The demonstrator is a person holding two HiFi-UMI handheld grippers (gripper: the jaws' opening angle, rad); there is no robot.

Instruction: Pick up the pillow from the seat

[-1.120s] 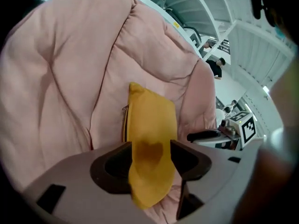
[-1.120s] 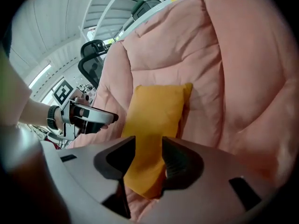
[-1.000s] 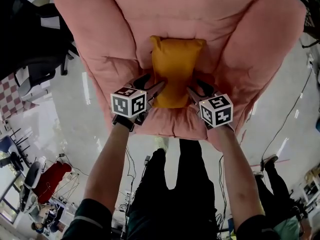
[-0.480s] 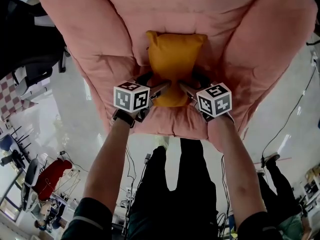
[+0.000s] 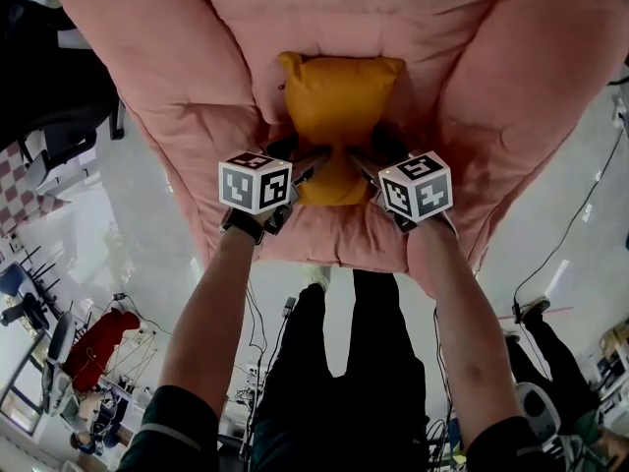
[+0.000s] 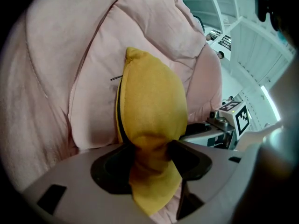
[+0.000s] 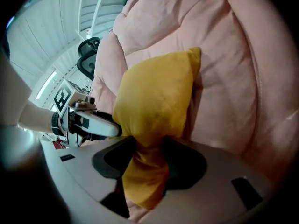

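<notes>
A yellow pillow [image 5: 339, 96] lies on the seat of a pink padded armchair [image 5: 472, 87]. My left gripper [image 5: 313, 170] pinches the pillow's near left side, and my right gripper [image 5: 362, 165] pinches its near right side. The fabric is squeezed narrow between them. In the left gripper view the pillow [image 6: 152, 111] bunches between the jaws of the left gripper [image 6: 149, 155], pads pressing it. The right gripper view shows the same pinch by the right gripper [image 7: 149, 155] on the pillow [image 7: 154, 97]. Both pairs of jaws have just been closing, with the pillow between them.
A black office chair [image 5: 59, 96] stands left of the armchair. Cables run over the pale floor [image 5: 570, 224] at the right. Another person's legs [image 5: 536, 362] show at bottom right. A red object [image 5: 98, 347] lies at bottom left.
Both grippers have come inward and lower onto the pillow's near end. The jaws went from beside the pillow to pinching it, and its near part is now bunched narrow.
</notes>
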